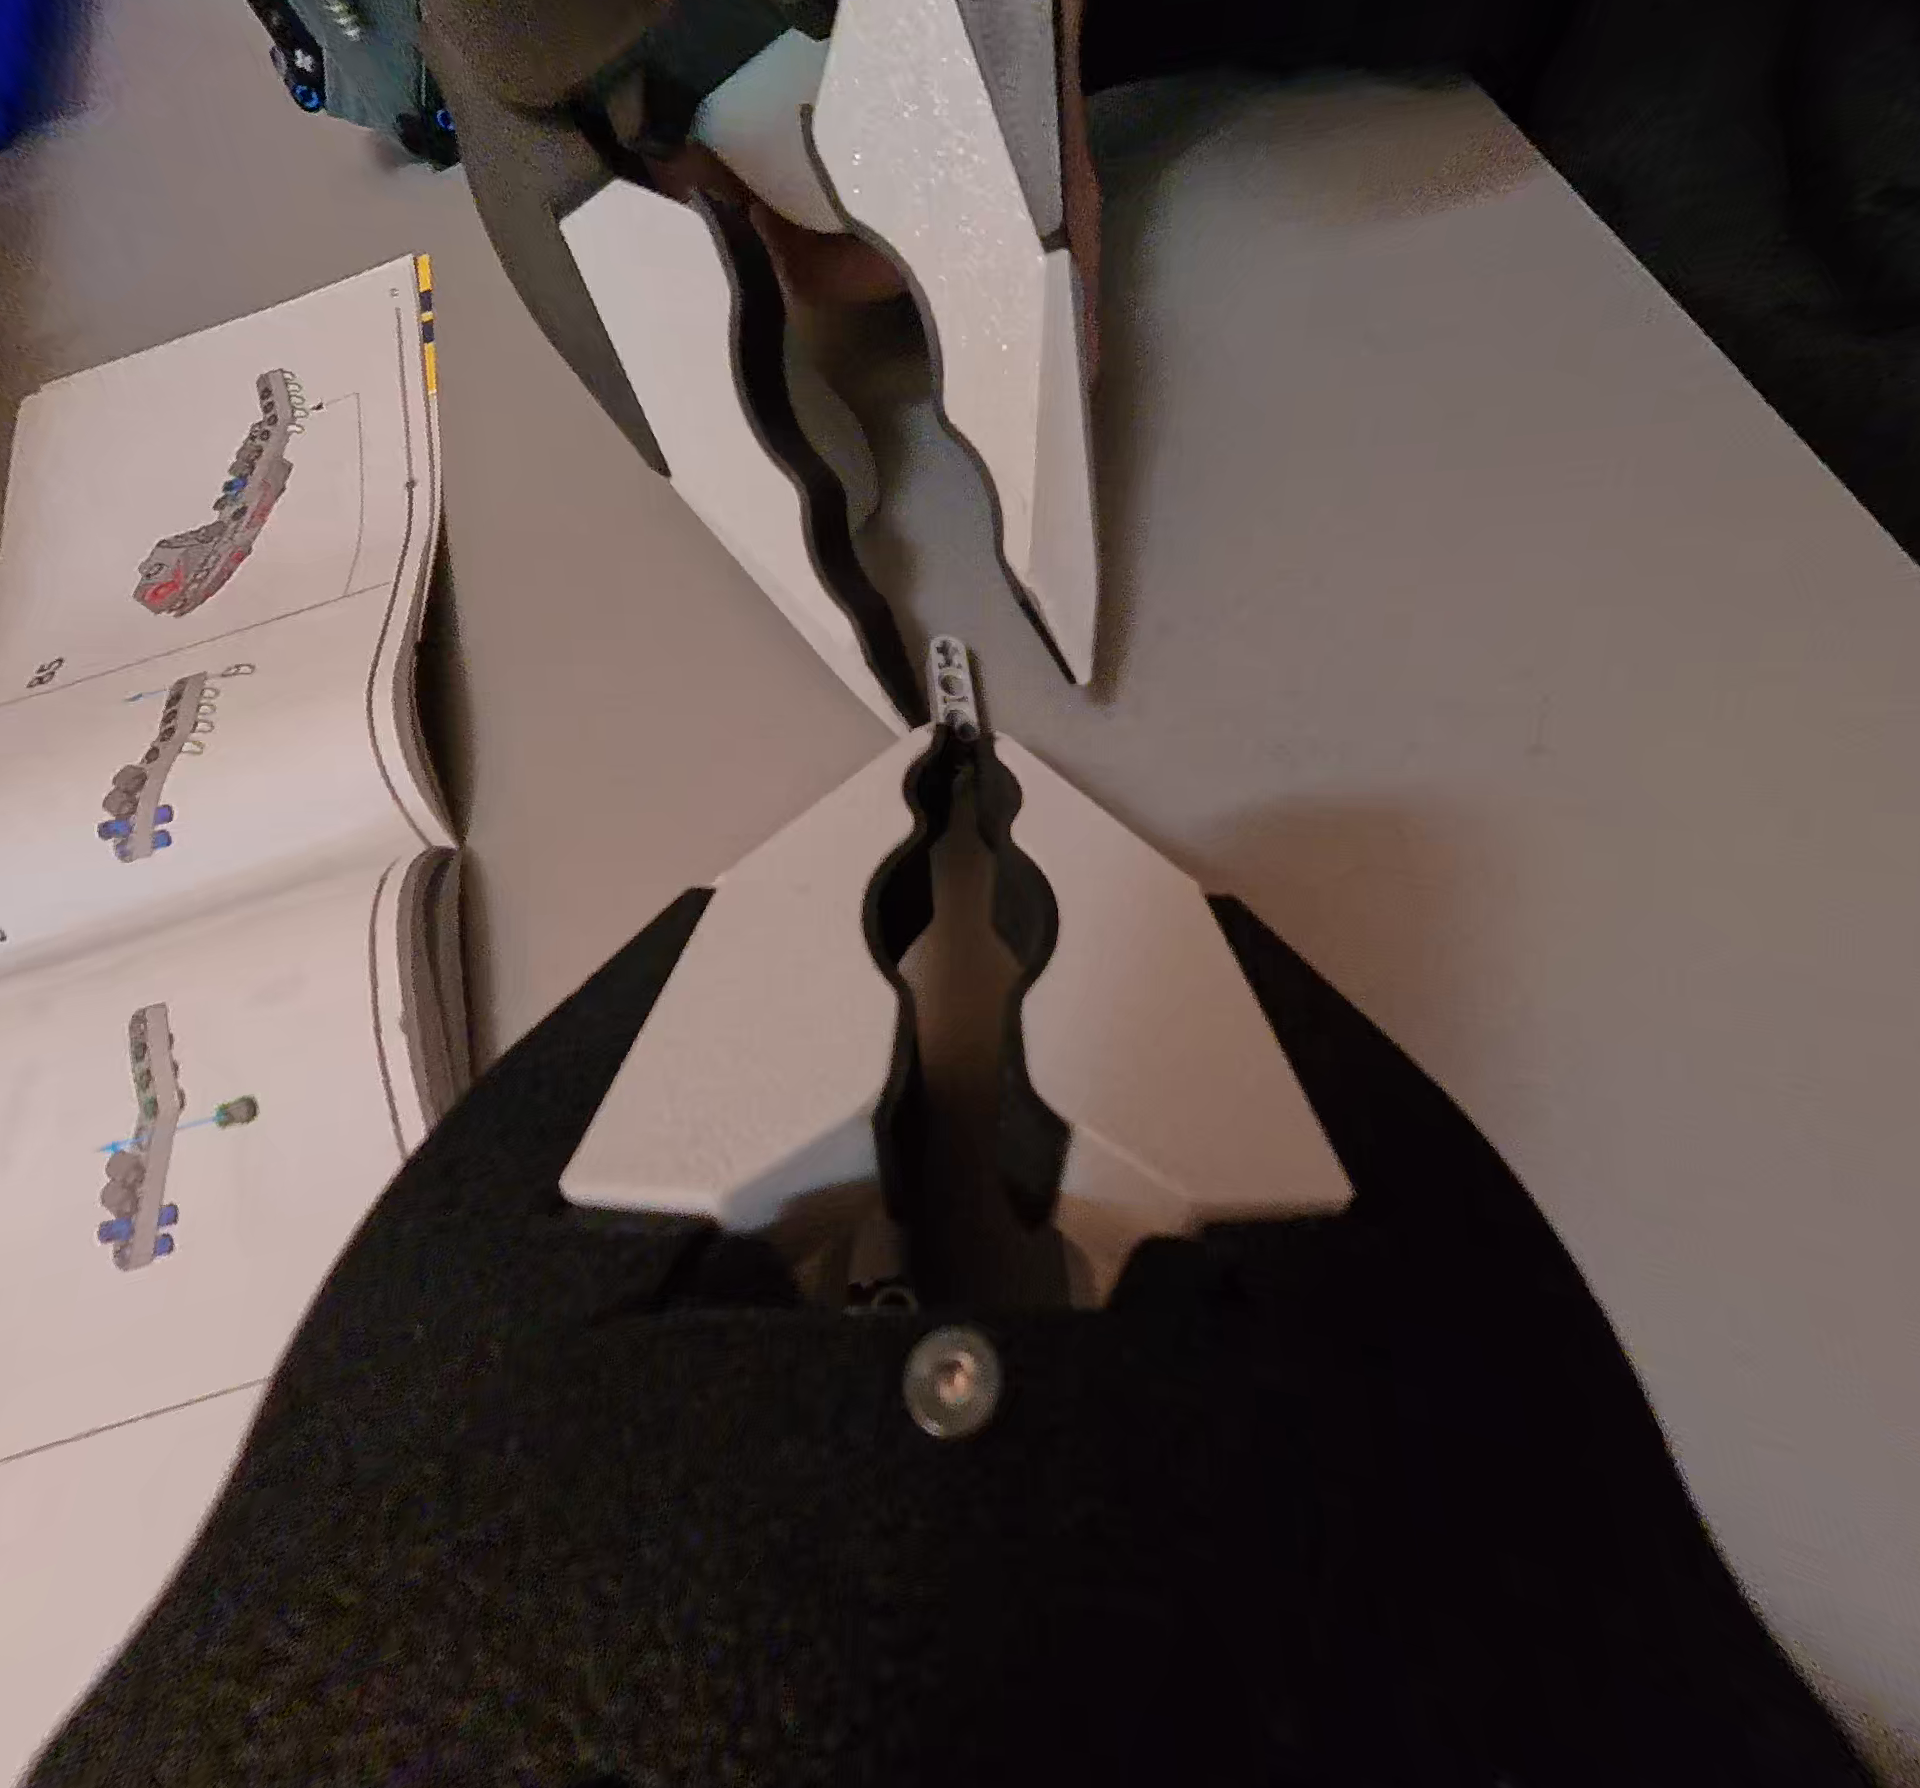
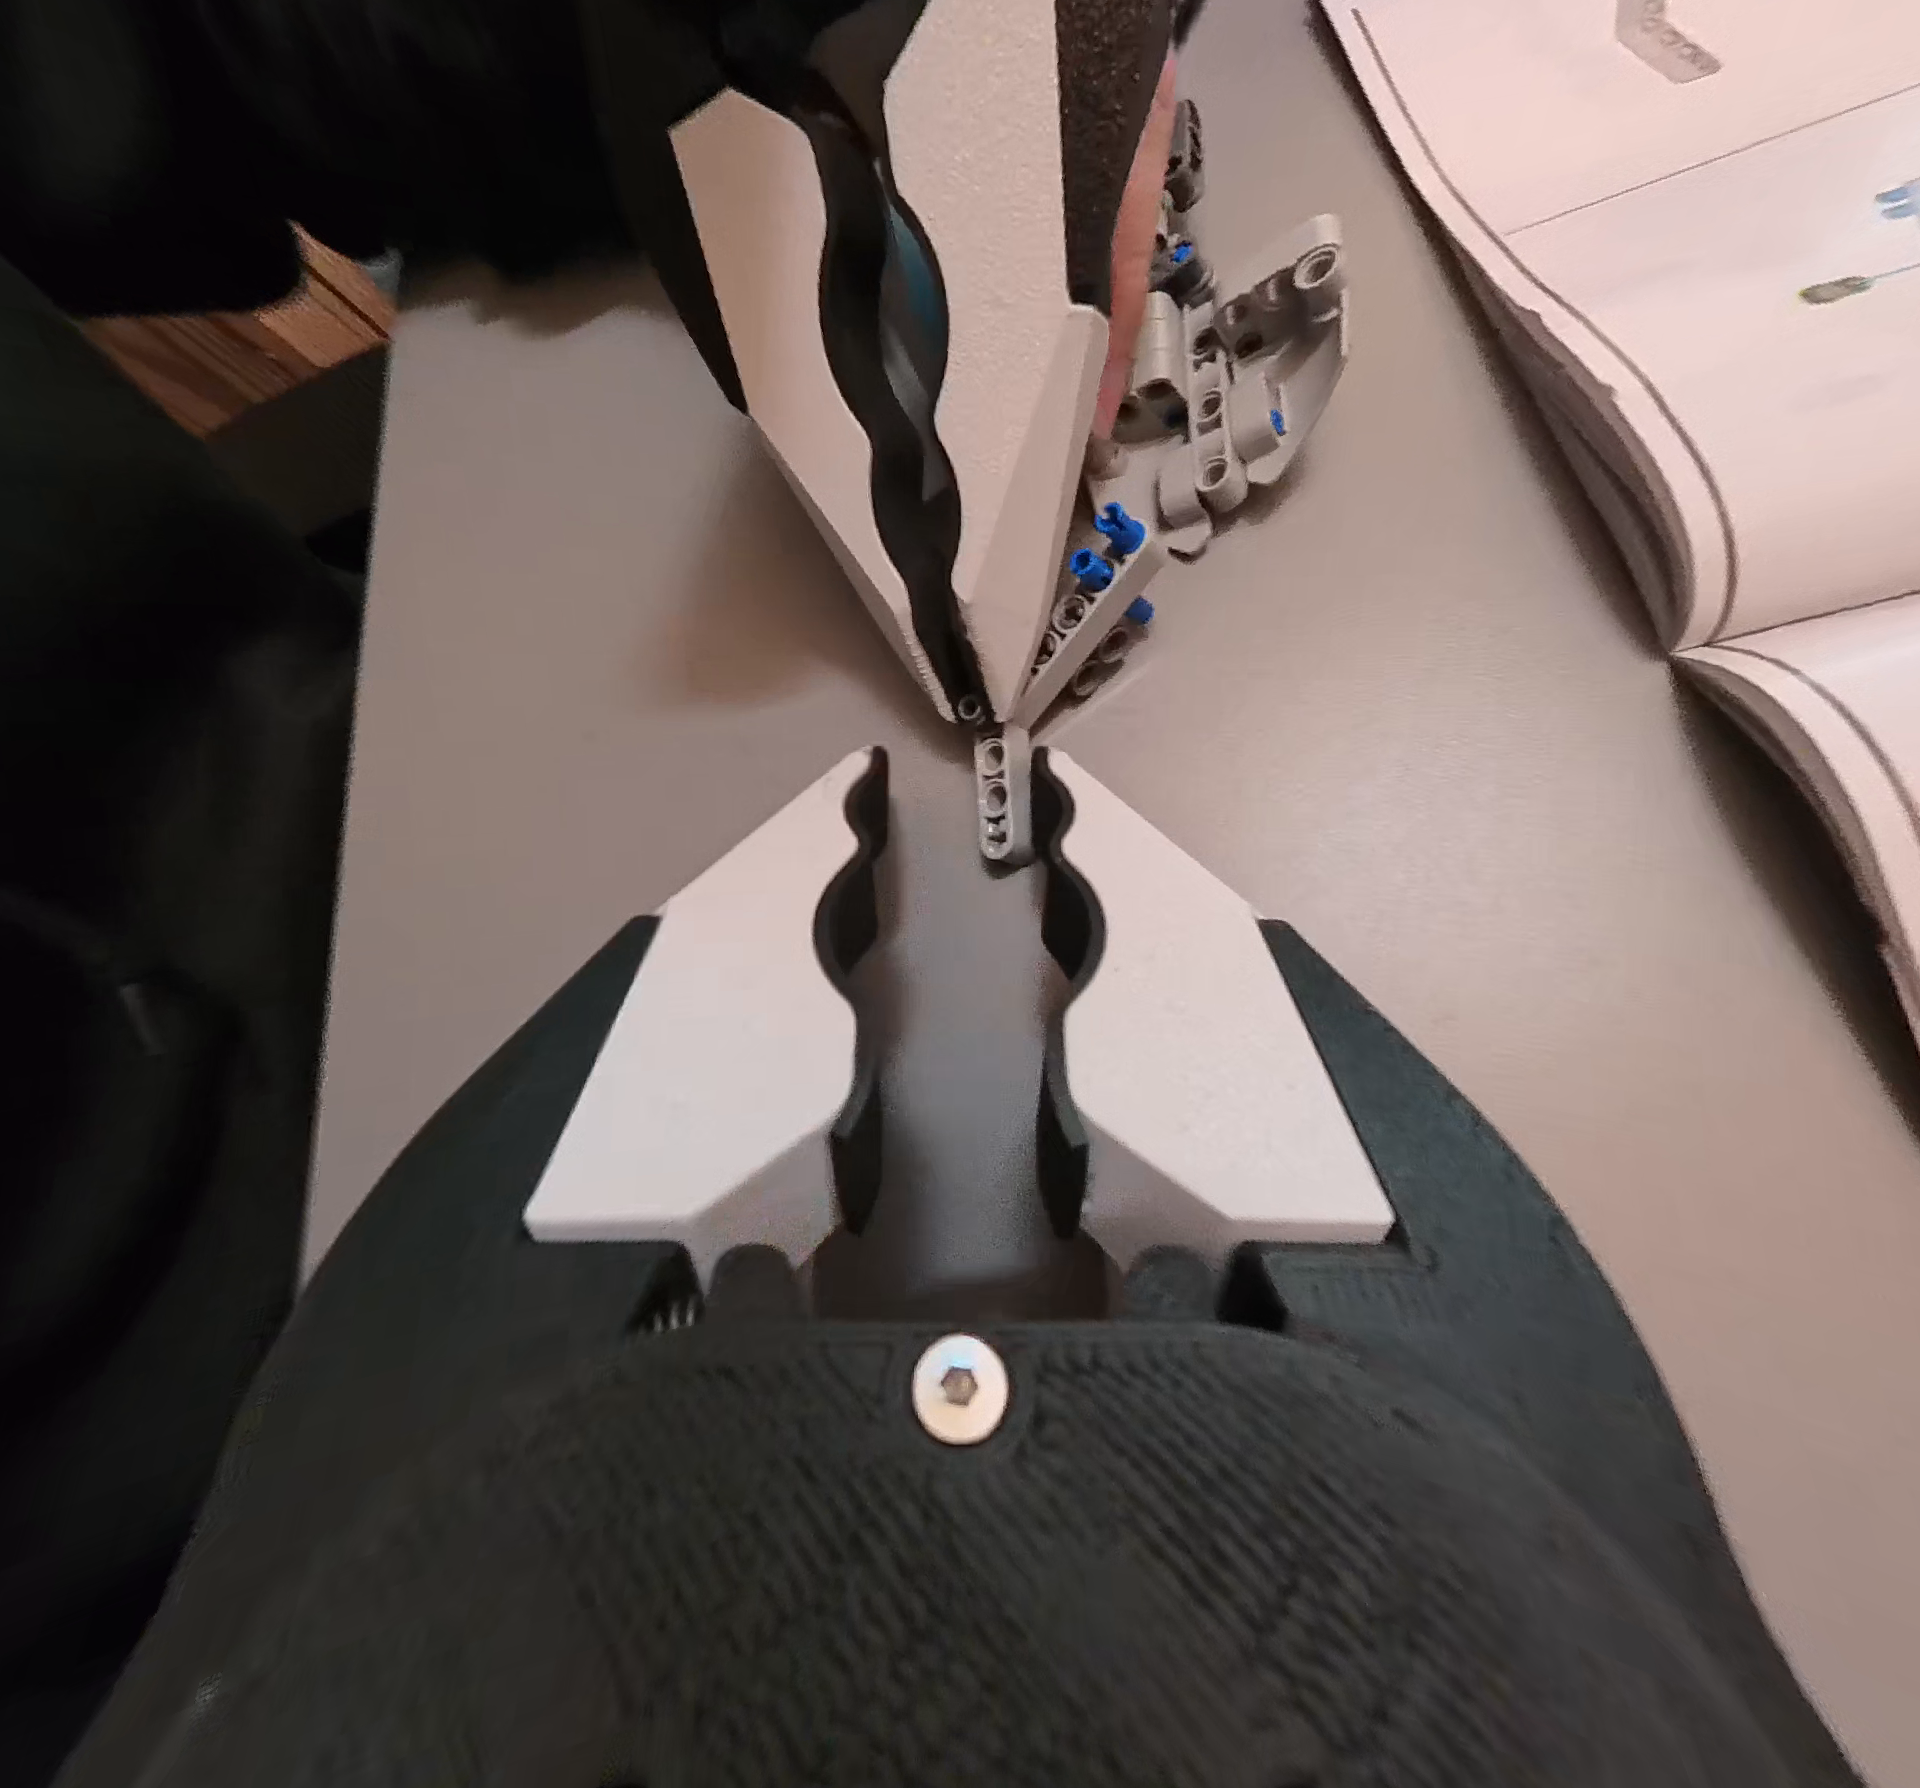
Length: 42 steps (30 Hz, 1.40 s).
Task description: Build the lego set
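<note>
A small grey lego beam (image 1: 954, 684) with holes is pinched at one end in my left gripper (image 1: 956, 746), which is shut on it just above the pale table (image 1: 1351, 491). My right gripper (image 1: 992, 694) comes in from the opposite side. It is open, with one finger on each side of the beam. In the right wrist view the beam (image 2: 1001, 803) lies between my right gripper's (image 2: 961, 756) open fingers, closer to the right-hand one. The shut left gripper (image 2: 977, 712) points down at the beam's far end.
A larger grey lego assembly with blue pins (image 2: 1236, 356) lies on the table just behind the left gripper. An open instruction booklet (image 1: 208, 699) (image 2: 1662, 284) lies beside it. A dark blue and black model (image 1: 301, 24) stands farther off. The table edge (image 2: 364, 595) runs close by.
</note>
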Motion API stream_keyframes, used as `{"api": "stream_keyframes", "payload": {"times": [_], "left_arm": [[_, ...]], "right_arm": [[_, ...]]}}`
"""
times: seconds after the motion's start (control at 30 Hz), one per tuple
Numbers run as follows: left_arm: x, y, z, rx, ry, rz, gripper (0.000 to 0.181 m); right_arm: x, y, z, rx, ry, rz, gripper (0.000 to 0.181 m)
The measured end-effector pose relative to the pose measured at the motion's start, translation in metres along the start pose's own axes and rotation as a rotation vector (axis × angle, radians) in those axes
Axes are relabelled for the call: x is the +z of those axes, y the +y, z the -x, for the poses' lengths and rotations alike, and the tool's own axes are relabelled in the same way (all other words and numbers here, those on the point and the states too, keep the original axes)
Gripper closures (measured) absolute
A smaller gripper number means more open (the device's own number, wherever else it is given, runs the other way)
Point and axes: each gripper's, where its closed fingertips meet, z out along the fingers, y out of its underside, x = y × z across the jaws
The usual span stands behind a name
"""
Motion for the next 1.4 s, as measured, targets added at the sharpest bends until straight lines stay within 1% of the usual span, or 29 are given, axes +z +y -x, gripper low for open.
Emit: {"api": "stream_keyframes", "payload": {"times": [0.03,0.23,0.3,0.47,0.6,0.73,0.8,1.0,1.1,1.17,1.37,1.4], "left_arm": [[0.0,0.0,0.0,0.006,0.005,-0.001,0.18],[0.0,0.0,0.0,0.03,0.025,-0.006,0.179],[0.0,0.0,-0.001,0.039,0.025,-0.006,0.179],[0.0,0.001,0.002,0.07,-0.007,-0.001,0.18],[0.0,0.001,0.002,0.066,-0.009,0.003,0.18],[0.0,0.001,0.0,0.078,-0.012,0.001,0.179],[-0.001,0.001,-0.002,0.079,-0.006,0.002,0.174],[-0.002,0.0,-0.003,0.083,-0.063,0.005,0.171],[-0.004,0.0,0.002,0.063,-0.123,0.011,0.181],[-0.005,0.0,0.005,0.072,-0.152,0.016,0.181],[-0.006,0.0,0.003,0.033,-0.132,0.006,0.181],[-0.006,-0.001,0.001,0.021,-0.117,-0.001,0.177]], "right_arm": [[-0.001,-0.001,0.002,0.024,-0.028,-0.011,0.153],[-0.001,-0.009,-0.002,0.218,-0.151,-0.056,0.165],[0.001,-0.01,-0.006,0.267,-0.158,-0.058,0.172],[0.002,-0.011,-0.008,0.35,-0.211,-0.066,0.175],[0.002,-0.01,-0.009,0.344,-0.198,-0.062,0.175],[0.002,-0.011,-0.01,0.378,-0.219,-0.067,0.175],[0.002,-0.011,-0.01,0.38,-0.218,-0.069,0.175],[0.001,-0.012,-0.01,0.403,-0.246,-0.08,0.176],[0.0,-0.012,-0.009,0.407,-0.254,-0.081,0.177],[-0.001,-0.013,-0.009,0.416,-0.266,-0.087,0.181],[0.0,-0.012,-0.009,0.411,-0.259,-0.08,0.181],[0.0,-0.012,-0.009,0.41,-0.258,-0.08,0.18]]}}
